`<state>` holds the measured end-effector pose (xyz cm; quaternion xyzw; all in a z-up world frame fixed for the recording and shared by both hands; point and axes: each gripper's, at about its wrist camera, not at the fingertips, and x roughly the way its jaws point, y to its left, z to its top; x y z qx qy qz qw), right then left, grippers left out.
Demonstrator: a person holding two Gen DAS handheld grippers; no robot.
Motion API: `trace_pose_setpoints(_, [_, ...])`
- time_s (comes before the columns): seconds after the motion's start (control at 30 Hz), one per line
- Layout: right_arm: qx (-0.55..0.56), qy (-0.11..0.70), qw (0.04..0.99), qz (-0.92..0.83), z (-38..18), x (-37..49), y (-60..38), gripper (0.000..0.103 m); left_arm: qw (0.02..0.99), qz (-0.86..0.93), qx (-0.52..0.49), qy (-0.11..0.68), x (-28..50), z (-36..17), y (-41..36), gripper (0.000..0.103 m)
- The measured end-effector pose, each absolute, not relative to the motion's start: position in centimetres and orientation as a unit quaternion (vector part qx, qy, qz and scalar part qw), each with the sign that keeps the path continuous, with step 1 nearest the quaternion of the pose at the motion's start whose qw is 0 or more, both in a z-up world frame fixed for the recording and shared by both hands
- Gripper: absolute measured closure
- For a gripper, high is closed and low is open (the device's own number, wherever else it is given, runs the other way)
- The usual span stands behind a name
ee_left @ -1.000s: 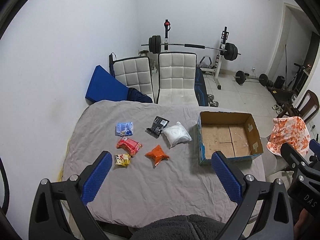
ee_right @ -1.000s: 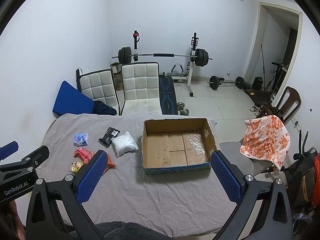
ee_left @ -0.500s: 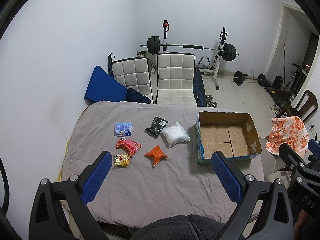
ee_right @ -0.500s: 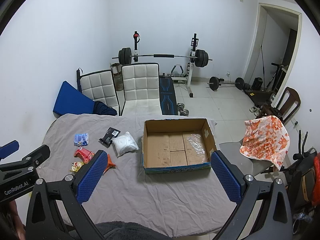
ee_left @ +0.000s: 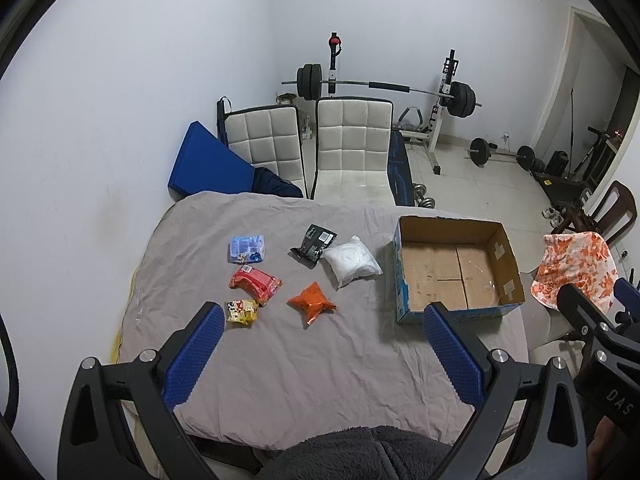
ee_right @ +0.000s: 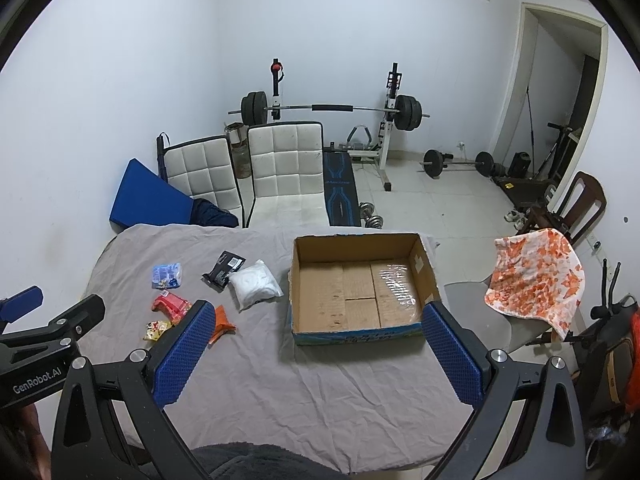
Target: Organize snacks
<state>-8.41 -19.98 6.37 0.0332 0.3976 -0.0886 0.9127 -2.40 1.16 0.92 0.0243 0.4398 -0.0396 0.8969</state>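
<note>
Several snack packets lie on a grey-covered table [ee_left: 280, 380]: a light blue one [ee_left: 247, 247], a red one [ee_left: 256, 283], a small yellow one [ee_left: 241, 311], an orange one [ee_left: 313, 302], a black one [ee_left: 314, 239] and a white pillow-shaped bag [ee_left: 352, 261]. To their right stands an empty open cardboard box [ee_left: 456, 276], also seen in the right wrist view [ee_right: 360, 294]. My left gripper [ee_left: 320, 320] hangs open above the near table, short of the packets. My right gripper [ee_right: 316, 320] is open too, high over the table before the box. Neither holds anything.
Two white padded chairs [ee_left: 344, 148] and a blue mat [ee_left: 208, 164] stand behind the table. A barbell rack [ee_left: 384, 92] is at the back wall. An orange-patterned cloth [ee_right: 536, 276] drapes a chair to the right of the box.
Both views have shifted only slightly; the packets sit a little lower in the left wrist view. Nothing on the table has moved, and both grippers stay open.
</note>
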Motion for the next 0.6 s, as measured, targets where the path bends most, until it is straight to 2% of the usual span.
trace_pose_setpoints(0.13, [0.048,0.413,0.907,-0.066,4.9,-6.7,-20.0,0.000,0.898,-0.019,0.017,0.440,-0.8,0.4,2.3,0.001])
trace_pose_setpoints(0.3, [0.081,0.481,0.873,0.009,-0.3,-1.5,-19.5,0.000,0.886,0.030,-0.015,0.463,2.4,-2.0,5.8,0.001])
trace_pose_setpoints(0.43, [0.082,0.540,0.836,0.053,-6.5,4.0,-17.5,0.000,0.866,0.084,-0.005,0.492,5.2,-5.5,8.5,0.001])
trace_pose_setpoints(0.6, [0.061,0.594,0.797,0.093,-15.4,9.9,-13.2,0.000,0.829,0.121,0.006,0.546,8.5,-12.7,12.3,0.001])
